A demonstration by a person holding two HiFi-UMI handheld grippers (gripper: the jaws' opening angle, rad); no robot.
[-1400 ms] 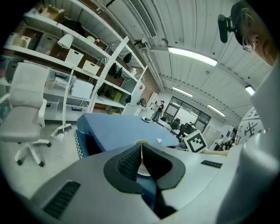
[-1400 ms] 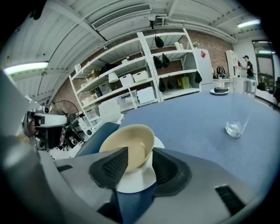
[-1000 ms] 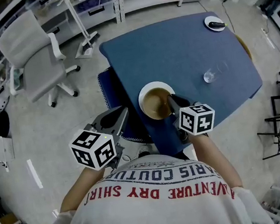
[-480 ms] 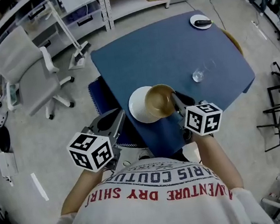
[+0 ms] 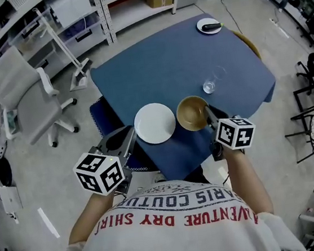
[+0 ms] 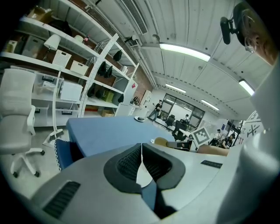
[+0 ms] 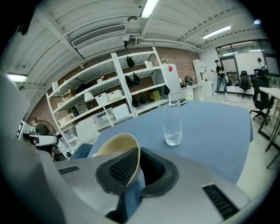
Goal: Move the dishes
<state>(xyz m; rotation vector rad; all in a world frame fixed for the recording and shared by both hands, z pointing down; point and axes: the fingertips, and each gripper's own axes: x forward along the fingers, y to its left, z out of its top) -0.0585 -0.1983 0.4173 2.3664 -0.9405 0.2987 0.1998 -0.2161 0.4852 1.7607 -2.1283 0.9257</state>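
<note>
A blue table [image 5: 166, 64] is flanked by shelving and a grey office chair [image 5: 25, 95]. A white plate [image 5: 154, 123] is laid near its front edge. Just beside it, the brown bowl [image 5: 192, 112] is clamped by its rim in the right gripper [image 5: 208, 114]. The left gripper [image 6: 141, 154] is closed on nothing, jaws pressed together.

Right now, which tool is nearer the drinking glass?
Right. The right tool, clamped on the brown bowl, is just short of the glass; the left tool is off the table edge, beyond the white plate.
</note>
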